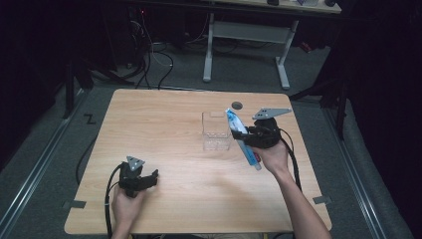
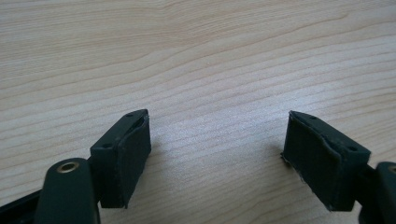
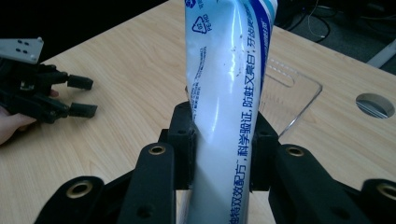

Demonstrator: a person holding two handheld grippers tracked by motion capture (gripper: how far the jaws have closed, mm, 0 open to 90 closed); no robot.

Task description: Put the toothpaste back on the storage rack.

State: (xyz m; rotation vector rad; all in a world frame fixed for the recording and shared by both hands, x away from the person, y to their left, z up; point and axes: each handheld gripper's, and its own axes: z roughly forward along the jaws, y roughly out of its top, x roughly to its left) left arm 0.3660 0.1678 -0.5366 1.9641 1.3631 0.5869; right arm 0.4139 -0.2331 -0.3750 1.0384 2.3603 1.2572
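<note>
A white and blue toothpaste tube [image 1: 242,139] is gripped across its middle by my right gripper [image 1: 251,137], which holds it above the right side of the wooden table [image 1: 164,129]. In the right gripper view the tube [image 3: 229,88] rises between the jaws, both pads pressed on it. A clear plastic box [image 1: 216,132] stands just left of the tube; the same clear box [image 3: 289,88] shows behind the tube. My left gripper [image 1: 154,175] rests near the table's front left, open, and my left gripper [image 2: 217,154] has nothing but bare wood between its fingers.
A round cable hole [image 1: 237,105] lies in the table behind the box. Beyond the table stand a white desk frame [image 1: 246,35] and floor cables [image 1: 154,59]. Wide bare wood stretches between the two hands.
</note>
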